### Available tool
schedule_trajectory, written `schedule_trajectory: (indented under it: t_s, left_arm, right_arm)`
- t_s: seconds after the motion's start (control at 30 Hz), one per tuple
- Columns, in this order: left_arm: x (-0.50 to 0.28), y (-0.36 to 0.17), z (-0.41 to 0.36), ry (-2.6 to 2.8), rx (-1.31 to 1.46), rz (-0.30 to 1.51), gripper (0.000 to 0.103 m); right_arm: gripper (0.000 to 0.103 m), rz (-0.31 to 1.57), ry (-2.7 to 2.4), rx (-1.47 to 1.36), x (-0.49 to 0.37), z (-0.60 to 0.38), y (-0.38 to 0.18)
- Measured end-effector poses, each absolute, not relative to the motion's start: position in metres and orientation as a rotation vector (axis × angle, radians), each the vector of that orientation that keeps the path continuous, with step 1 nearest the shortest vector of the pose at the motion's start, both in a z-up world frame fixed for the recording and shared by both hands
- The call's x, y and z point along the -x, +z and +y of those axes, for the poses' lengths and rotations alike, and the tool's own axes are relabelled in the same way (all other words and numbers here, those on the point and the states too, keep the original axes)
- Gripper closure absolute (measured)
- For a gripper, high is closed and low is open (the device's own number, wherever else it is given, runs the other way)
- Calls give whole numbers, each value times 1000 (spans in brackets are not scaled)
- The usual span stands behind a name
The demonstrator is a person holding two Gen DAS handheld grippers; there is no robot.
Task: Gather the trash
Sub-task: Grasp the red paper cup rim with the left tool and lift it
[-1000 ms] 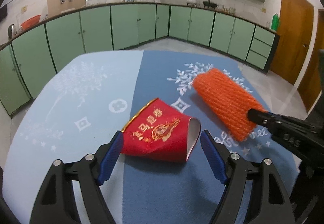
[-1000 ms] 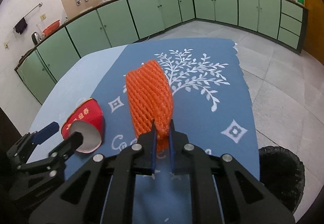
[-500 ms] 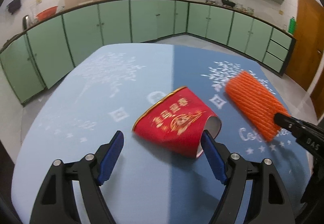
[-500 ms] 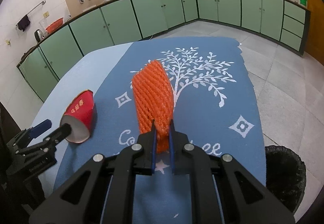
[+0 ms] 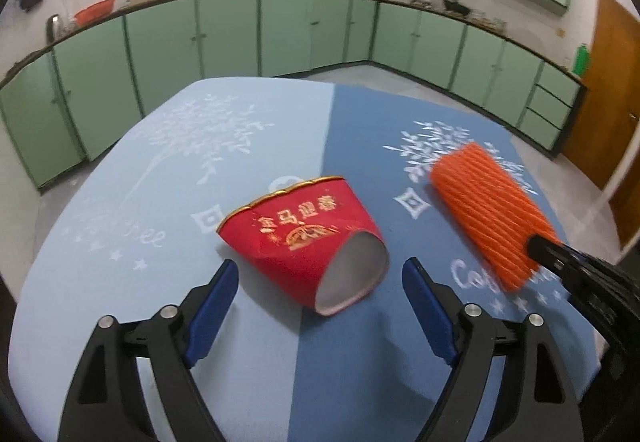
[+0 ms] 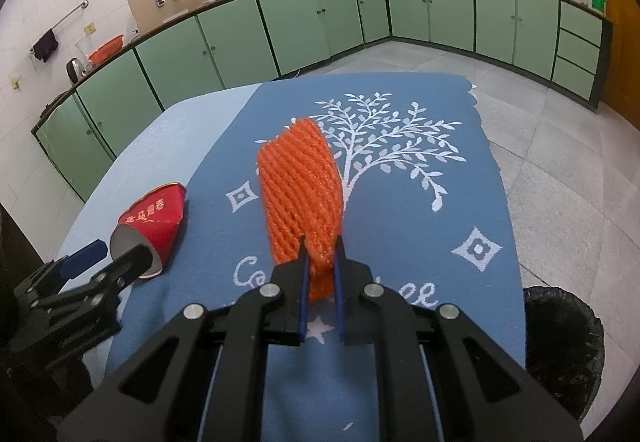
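A crushed red paper cup (image 5: 308, 238) lies on its side on the table, its base end toward my left gripper (image 5: 318, 282). The left gripper is open, its blue pads (image 5: 214, 300) on either side of the cup's near end, not touching. The cup also shows in the right wrist view (image 6: 154, 218). My right gripper (image 6: 320, 262) is shut on the near end of an orange foam net sleeve (image 6: 300, 194), held just above the cloth. The sleeve shows in the left wrist view (image 5: 488, 206) with the right gripper (image 5: 540, 246) on it.
The table carries a two-tone blue cloth (image 6: 400, 210) with white tree prints. A black-lined trash bin (image 6: 564, 338) stands on the floor off the table's right edge. Green kitchen cabinets (image 5: 280, 34) line the walls beyond.
The left gripper has backed off and swung left a little, so the cup sits farther ahead between its open fingers. The right gripper has lifted the sleeve slightly and still holds it.
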State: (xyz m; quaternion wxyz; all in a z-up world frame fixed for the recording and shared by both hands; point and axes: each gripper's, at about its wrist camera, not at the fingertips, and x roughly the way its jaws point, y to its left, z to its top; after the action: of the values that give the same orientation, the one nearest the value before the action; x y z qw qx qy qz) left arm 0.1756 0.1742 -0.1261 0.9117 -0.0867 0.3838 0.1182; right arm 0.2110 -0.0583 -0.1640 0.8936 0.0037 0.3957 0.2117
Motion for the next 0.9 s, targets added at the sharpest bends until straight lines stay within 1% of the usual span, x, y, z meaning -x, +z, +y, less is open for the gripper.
schedule_trajectory:
  t_s: [0.37, 0.43, 0.47, 0.5, 0.63, 0.67, 0.9]
  left_arm:
    - [-204, -145, 182, 272, 237, 859, 21]
    - [-204, -144, 183, 263, 243, 854, 23]
    - [-204, -144, 184, 252, 248, 850, 29]
    - [-204, -144, 184, 239, 252, 848, 38]
    - [-202, -142, 186, 207, 273, 834, 44]
    - [-201, -141, 186, 200, 274, 831, 51]
    - [-192, -133, 180, 146, 266, 802, 51]
  right_arm:
    - [93, 830, 447, 7, -216, -56, -172]
    - [93, 834, 448, 8, -216, -56, -173]
    - [93, 835, 448, 7, -216, -56, -173]
    - [93, 837, 448, 5, -216, -56, -173]
    - [93, 835, 447, 9, -217, -56, -172]
    - [93, 835, 447, 10, -217, -57, -172]
    - [93, 820, 456, 18, -211, -57, -167]
